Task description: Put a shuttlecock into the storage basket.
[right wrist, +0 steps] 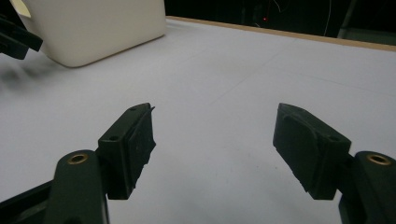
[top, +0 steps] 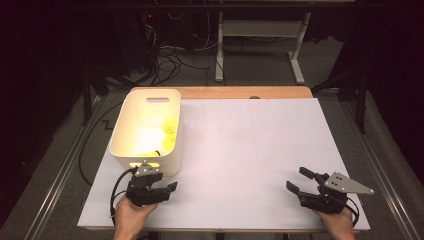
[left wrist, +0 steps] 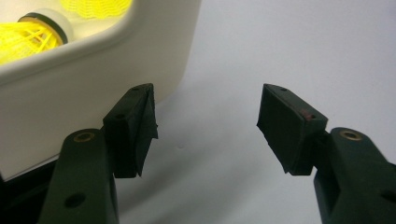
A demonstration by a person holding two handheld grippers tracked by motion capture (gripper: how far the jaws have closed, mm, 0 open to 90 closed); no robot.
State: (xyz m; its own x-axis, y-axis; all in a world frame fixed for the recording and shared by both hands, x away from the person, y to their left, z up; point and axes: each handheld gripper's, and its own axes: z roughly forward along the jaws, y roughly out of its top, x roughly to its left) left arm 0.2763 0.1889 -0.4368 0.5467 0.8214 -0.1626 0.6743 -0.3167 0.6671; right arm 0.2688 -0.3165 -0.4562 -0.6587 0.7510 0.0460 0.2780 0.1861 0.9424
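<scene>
A white bin (top: pixel 167 166) stands at the table's left; it holds yellow shuttlecocks (top: pixel 170 131). In the left gripper view, one shuttlecock (left wrist: pixel 32 35) with a white cork lies just inside the bin's rim (left wrist: pixel 93 51). My left gripper (top: pixel 165 182) hovers at the bin's near right corner, jaws wide apart over bare white sheet (left wrist: pixel 208 126). At the front right of the table my right gripper (top: pixel 296 178) is open too, with nothing between its jaws (right wrist: pixel 215 140). Far off in the right gripper view are the bin (right wrist: pixel 93 28) and the left gripper (right wrist: pixel 16 39).
A white sheet (top: pixel 250 150) covers the table, with a wooden edge (top: pixel 240 92) at the far side. Beyond it are a desk frame (top: pixel 260 45) and floor cables (top: pixel 165 60). Metal rails (top: pixel 65 165) run along both table sides.
</scene>
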